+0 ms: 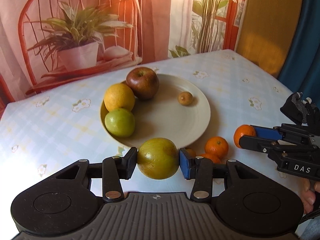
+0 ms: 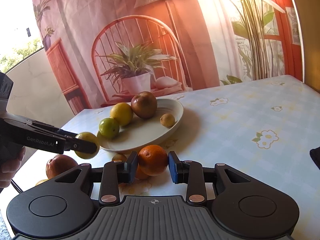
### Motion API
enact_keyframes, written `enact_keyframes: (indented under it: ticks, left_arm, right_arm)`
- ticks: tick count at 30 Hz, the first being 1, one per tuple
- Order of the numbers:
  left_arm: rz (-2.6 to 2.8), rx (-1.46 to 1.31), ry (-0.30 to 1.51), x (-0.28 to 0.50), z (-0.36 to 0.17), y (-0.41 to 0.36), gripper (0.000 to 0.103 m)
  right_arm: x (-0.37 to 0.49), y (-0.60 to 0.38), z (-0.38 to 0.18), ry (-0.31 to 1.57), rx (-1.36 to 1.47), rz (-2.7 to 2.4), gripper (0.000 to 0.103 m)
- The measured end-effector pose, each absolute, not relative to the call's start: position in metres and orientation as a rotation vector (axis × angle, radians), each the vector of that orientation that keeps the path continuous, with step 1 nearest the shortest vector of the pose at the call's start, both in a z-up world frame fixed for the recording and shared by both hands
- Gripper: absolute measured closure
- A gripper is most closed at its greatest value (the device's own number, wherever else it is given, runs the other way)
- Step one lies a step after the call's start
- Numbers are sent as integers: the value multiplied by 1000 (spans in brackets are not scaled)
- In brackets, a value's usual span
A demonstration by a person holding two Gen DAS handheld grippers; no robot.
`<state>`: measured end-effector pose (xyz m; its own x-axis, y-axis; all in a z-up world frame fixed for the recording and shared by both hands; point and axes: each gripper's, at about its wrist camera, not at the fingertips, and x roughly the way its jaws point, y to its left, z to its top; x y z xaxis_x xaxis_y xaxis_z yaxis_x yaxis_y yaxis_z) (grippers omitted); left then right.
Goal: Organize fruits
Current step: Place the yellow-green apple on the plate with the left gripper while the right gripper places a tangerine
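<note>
left gripper [image 1: 158, 159]: clamped on yellow-green fruit [image 1: 158, 158], bottom centre, at plate [image 1: 196, 124] near rim
right gripper [image 2: 153, 165]: holding orange [image 2: 153, 160], bottom centre
plate: four fruits

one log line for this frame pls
left gripper: shut on yellow-green fruit | right gripper: shut on orange | plate: four fruits

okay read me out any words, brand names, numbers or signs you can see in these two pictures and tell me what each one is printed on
"DAS": white letters on the black body of the right claw, seen from the left wrist camera; the word may run on past the frame edge.
"GenRobot.AI": faint grey letters on the black body of the left claw, seen from the right wrist camera.
The fruits, plate and tablecloth carry no readable text.
</note>
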<state>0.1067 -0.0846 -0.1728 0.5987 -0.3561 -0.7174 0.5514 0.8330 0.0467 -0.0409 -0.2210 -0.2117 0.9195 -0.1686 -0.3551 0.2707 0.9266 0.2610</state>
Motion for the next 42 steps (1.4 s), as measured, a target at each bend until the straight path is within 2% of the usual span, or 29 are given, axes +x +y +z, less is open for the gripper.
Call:
enact_keyframes:
  ticks: [10, 18, 25, 42]
  left_arm:
    - [-487, 362, 720, 133, -178, -102, 56]
    - [-487, 389, 721, 143, -188, -103, 56]
    - [-501, 401, 722, 144, -194, -107, 58]
    - [-491, 318, 759, 152, -195, -99, 56]
  right_arm:
    - [0, -248, -177, 361, 172, -195, 73]
    - [73, -262, -180, 556, 45, -134, 73]
    - [109, -268, -185, 647, 2, -127, 73]
    - [154, -281, -185, 620, -6, -213, 72]
